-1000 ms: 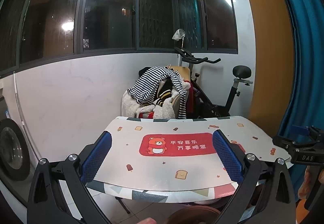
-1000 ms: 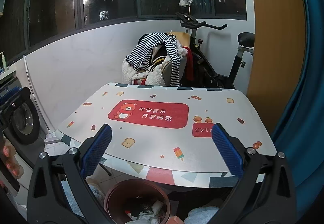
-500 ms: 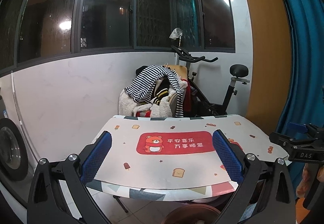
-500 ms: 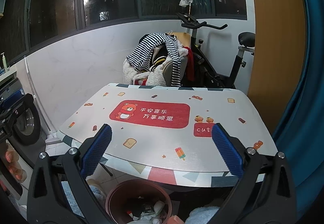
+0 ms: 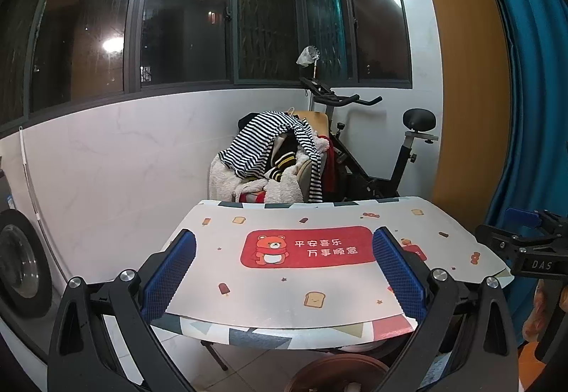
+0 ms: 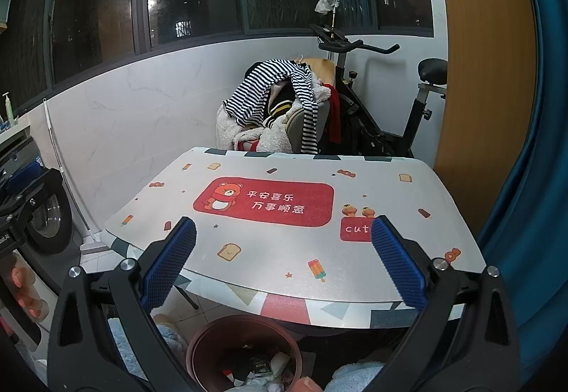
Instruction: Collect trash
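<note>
A round brown trash bin (image 6: pixel 245 353) stands on the floor under the table's near edge, with scraps of trash (image 6: pixel 264 369) inside; its rim also shows in the left wrist view (image 5: pixel 337 372). The table (image 6: pixel 284 250) has a printed cover with a red bear panel, and I see no loose trash on it. My left gripper (image 5: pixel 284 271) is open and empty, held before the table's near edge. My right gripper (image 6: pixel 282 260) is open and empty, above the bin. The right gripper also shows at the right edge of the left wrist view (image 5: pixel 525 246).
A chair piled with striped clothes (image 6: pixel 280 108) and an exercise bike (image 6: pixel 376 101) stand behind the table. A washing machine (image 5: pixel 17 268) is at the left, a blue curtain (image 6: pixel 525 143) at the right. Pale blue cloth (image 6: pixel 355 374) lies beside the bin.
Both grippers have drifted slightly back and up from the table; the view of the table shifted a little. The jaws stayed open and empty.
</note>
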A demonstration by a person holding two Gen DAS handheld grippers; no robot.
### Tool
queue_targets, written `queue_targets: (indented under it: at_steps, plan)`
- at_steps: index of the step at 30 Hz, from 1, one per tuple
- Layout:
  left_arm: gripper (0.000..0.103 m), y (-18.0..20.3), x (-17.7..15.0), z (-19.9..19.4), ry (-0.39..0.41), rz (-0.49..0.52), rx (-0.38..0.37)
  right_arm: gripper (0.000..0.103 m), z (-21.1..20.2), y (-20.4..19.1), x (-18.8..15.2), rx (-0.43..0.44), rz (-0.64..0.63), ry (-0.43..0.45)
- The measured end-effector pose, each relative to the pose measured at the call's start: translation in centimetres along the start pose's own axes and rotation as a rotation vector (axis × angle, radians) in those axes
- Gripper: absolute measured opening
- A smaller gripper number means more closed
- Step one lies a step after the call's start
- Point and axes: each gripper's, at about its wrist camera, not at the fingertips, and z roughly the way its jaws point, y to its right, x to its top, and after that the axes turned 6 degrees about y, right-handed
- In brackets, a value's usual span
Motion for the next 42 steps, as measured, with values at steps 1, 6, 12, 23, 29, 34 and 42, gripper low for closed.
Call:
queue_targets:
  at_steps: [1, 6, 12, 23, 29, 34, 42]
  plan:
    - [0.097, 0.00, -0.02, 0.00, 0.000, 0.002, 0.002, 0.097, 0.08, -0.03, 0.02, 0.005, 0.003, -0.002]
    - [0.097, 0.05, 0.01, 0.05, -0.003, 0.009, 0.008, 0.097, -0.07, 0.25, 0.39, 0.003, 0.014, -0.001]
    - [0.097, -0.04, 0.03, 0.17, -0.005, 0.008, 0.007, 0.097, -0.14, 0.31, 0.41, 0.000, 0.012, 0.000]
    - [0.097, -0.34, -0.13, 0.30, -0.014, -0.001, 0.007, 0.097, -0.23, 0.30, 0.41, -0.006, 0.002, 0.002]
    - [0.097, -0.33, -0.37, 0.36, -0.019, 0.001, -0.001, 0.097, -0.22, 0.47, 0.37, -0.010, -0.006, 0.002]
    - [0.097, -0.34, -0.46, 0.38, -0.024, -0.005, -0.004, 0.097, -0.30, 0.41, 0.30, -0.012, -0.007, 0.001]
    - [0.097, -0.36, -0.55, 0.22, -0.032, -0.008, 0.004, 0.097, -0.25, 0.40, 0.17, -0.014, -0.006, -0.002]
